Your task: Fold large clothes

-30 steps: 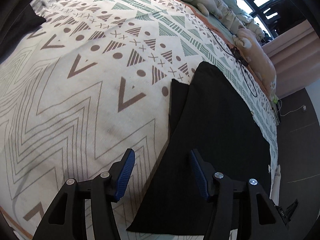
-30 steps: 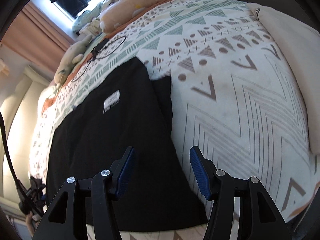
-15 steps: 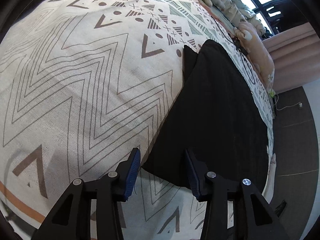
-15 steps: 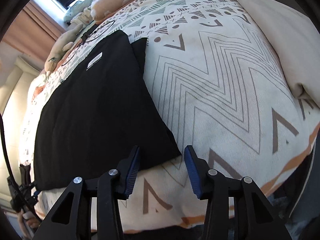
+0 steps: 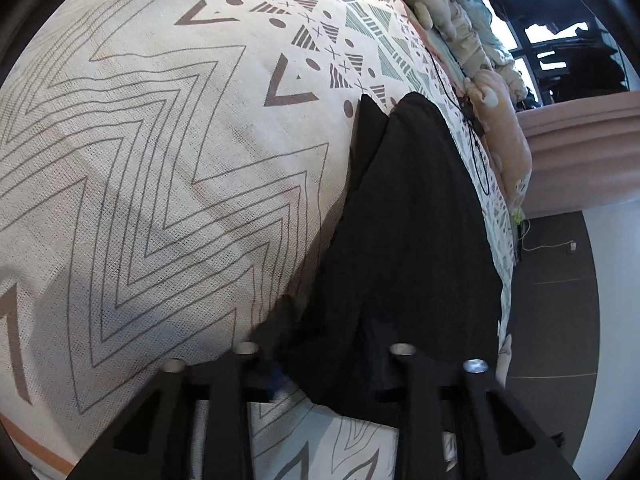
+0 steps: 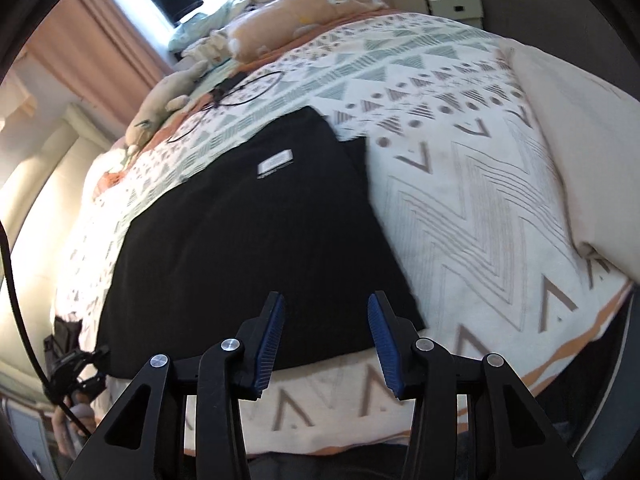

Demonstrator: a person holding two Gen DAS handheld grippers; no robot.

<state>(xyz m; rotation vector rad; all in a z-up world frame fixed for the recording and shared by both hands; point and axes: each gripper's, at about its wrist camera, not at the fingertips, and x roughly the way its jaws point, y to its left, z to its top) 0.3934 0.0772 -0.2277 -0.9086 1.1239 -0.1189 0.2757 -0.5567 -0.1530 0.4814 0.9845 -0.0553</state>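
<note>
- While the black garment (image 6: 256, 240) lies flat on the patterned bedspread (image 5: 168, 184), with its near edge close to the foot of the bed, the step in hand looks like taking that near hem at both corners for a fold away from the person.
- The left gripper (image 5: 324, 344) is buried in the garment's near corner; dark cloth covers its fingers, so I cannot tell whether they have closed on it — confirm a bite before lifting.
- The right gripper (image 6: 326, 344) hovers with its blue pads (image 6: 382, 344) spread apart and nothing between them, above the near hem and short of the near-right corner.
- To do it well, I would shift the right gripper out to that corner and take every layer of the hem, not just the top one.
- Both corners should rise together and level, or the cloth will skew.
- A narrower dark layer peeks out along the far right side (image 6: 356, 152), so the piece seems already doubled — keep those edges aligned.
- The white label (image 6: 275, 165) on top gives a handy reference for squareness.
- The black cable (image 6: 240, 94) beyond the far edge lies clear of the fold's landing area.
</note>
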